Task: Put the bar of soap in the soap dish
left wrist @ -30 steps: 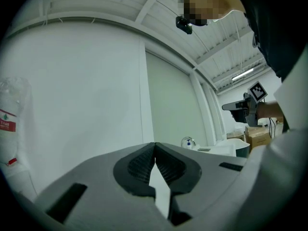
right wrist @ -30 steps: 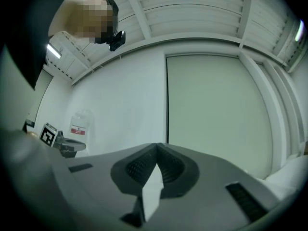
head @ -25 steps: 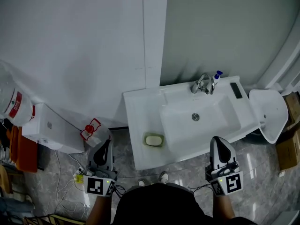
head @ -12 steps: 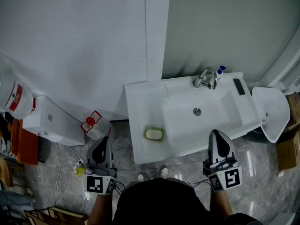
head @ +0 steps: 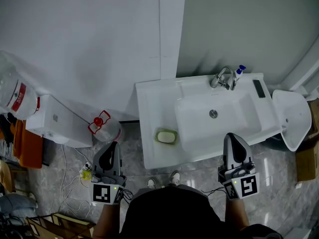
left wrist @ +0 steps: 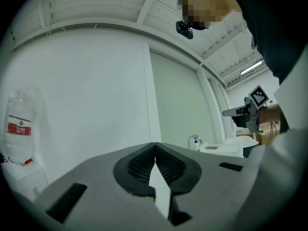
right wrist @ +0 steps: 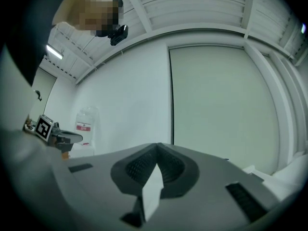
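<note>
A pale bar of soap (head: 166,136) lies in a green soap dish (head: 158,138) on the left deck of the white sink (head: 149,103). My left gripper (head: 113,145) hangs over the floor, to the left of the sink's front corner, well apart from the dish. Its jaws meet at the tips (left wrist: 154,144) with nothing between them. My right gripper (head: 232,136) is held at the sink's front edge, right of the dish. It is shut and empty too (right wrist: 157,145). Each gripper points level at the wall.
A faucet (head: 222,77) and a blue-capped bottle (head: 240,70) stand at the back of the sink. A red-capped water jug (head: 103,127), a white appliance (head: 55,128) and a power strip (head: 85,175) are at the left. A white basin-shaped thing (head: 290,117) stands at the right.
The head view has shifted a little, so the sink sits slightly further right. Both grippers stay shut in about the same place. The soap rests in the dish as before.
</note>
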`<state>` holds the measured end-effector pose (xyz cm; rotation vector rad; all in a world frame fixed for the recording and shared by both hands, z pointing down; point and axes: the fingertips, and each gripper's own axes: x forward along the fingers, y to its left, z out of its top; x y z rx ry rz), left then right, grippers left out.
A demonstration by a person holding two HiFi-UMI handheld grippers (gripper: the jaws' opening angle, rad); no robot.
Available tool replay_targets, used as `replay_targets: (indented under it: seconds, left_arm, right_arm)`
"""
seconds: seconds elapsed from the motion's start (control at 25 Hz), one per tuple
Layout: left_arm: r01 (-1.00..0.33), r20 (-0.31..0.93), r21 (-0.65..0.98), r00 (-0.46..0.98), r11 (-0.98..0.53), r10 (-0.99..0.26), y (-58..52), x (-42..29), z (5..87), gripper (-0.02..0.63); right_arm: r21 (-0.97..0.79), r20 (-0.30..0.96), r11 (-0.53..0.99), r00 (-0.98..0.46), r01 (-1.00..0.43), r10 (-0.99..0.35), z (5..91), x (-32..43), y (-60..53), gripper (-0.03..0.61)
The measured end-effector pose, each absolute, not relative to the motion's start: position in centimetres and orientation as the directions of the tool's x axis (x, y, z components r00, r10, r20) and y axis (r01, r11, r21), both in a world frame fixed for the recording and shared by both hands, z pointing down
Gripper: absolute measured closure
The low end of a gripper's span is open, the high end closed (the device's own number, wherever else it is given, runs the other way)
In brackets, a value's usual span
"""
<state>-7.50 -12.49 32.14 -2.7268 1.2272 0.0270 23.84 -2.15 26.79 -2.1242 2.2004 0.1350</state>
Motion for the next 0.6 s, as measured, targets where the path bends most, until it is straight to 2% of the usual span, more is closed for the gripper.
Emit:
replay_targets:
  seconds: [0.16, 0.32, 0.6]
  left_arm:
    - [-0.745, -0.078, -0.133, 0.666, -0.654, -0.742, -12.7, -7.5, 32.2, 0.594]
    - [-0.746, -0.064, -0.136, 0.663, -0.651, -0.746, -12.8, -7.8, 32.7, 0.594]
    - [-0.749, -0.03, -0.136, 0.658, -0.649, -0.753, -13.2, -8.1, 33.9, 0.593]
  right_arm:
    - [0.031, -0.121, 0.075, -0.078, -0.997, -0.99, 26.8, 23.0, -2.7, 0.566]
    - [0.079, -0.072, 0.061, -0.066, -0.995, -0.995, 28.3, 23.2, -2.9, 0.566]
    - [0.075, -0.063, 0.076, -0.081, -0.994, -0.995, 28.8, 22.4, -3.5, 0.566]
